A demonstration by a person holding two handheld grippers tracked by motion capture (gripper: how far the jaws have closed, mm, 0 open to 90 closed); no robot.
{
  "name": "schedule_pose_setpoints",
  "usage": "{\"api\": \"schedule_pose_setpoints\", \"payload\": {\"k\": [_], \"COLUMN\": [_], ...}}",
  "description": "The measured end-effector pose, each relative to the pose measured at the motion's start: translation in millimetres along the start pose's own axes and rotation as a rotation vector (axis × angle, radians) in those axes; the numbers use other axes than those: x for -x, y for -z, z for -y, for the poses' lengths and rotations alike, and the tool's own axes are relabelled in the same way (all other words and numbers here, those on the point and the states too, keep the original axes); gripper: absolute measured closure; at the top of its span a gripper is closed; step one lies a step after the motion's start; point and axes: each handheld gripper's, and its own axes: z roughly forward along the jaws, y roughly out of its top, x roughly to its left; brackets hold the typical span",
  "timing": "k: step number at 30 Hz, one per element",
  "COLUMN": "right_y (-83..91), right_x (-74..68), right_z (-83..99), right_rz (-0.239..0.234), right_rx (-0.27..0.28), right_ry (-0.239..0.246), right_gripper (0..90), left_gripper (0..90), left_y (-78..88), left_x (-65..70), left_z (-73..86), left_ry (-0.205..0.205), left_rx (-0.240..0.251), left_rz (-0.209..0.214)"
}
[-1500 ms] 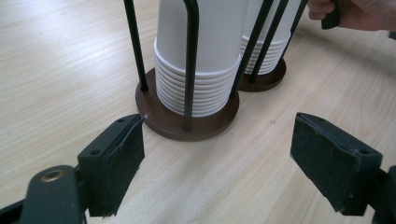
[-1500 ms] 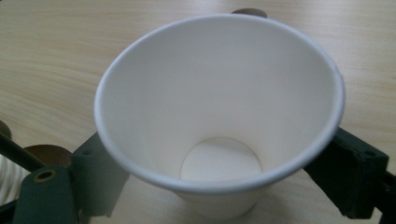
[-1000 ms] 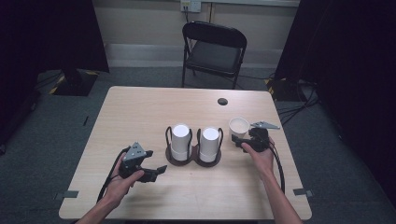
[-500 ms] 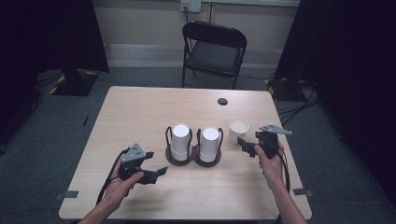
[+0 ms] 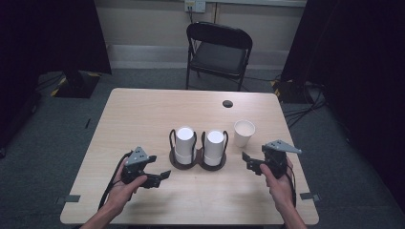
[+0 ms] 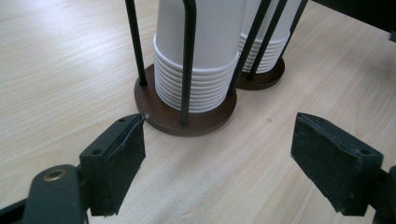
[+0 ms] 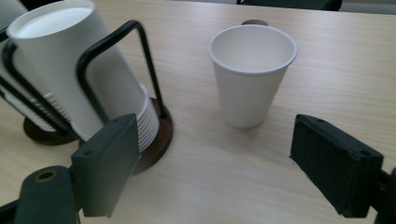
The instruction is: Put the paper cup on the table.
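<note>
- A single paper cup (image 5: 244, 132) stands upright, mouth up, on the desk (image 5: 143, 114), just right of the two-post rack (image 5: 197, 160). It sits apart from the rack, free on every side, so it looks set out for use.
- The rack's wire loops keep two upside-down stacks of cups (image 5: 184, 144) straight on their dark round bases.
- The right tool (image 5: 251, 163) sits near the desk's right edge, short of the cup and pointed toward it. Its jaws have just been closing a little but are wide apart with nothing between them.
- The right hand (image 5: 279, 186) grips it from behind, forearm coming in from the near edge.
- The left tool (image 5: 160, 176) rests low by the left stack's base, jaws spread and empty, as if waiting to steady the rack.
</note>
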Motion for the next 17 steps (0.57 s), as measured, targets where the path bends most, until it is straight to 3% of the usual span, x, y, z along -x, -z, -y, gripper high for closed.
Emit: {"api": "schedule_pose_setpoints", "payload": {"k": [4, 9, 17], "right_y": [7.9, 9.9, -1.4], "right_x": [-18.3, -38.6, -46.3], "right_z": [2.0, 10.1, 24.6], "right_rz": [-0.057, -0.085, -0.103], "right_rx": [-0.025, -0.032, -0.06], "right_ry": [0.036, 0.059, 0.064], "right_gripper": [15.6, 15.6, 15.7], "left_gripper": [16.4, 16.4, 16.4], "left_y": [1.2, 1.1, 0.8], "left_x": [-2.0, -4.6, -5.4], "left_z": [-1.1, 1.7, 2.8], "left_ry": [0.018, 0.021, 0.019], "left_rx": [0.007, -0.001, 0.0], "left_rz": [-0.008, -0.007, -0.013]}}
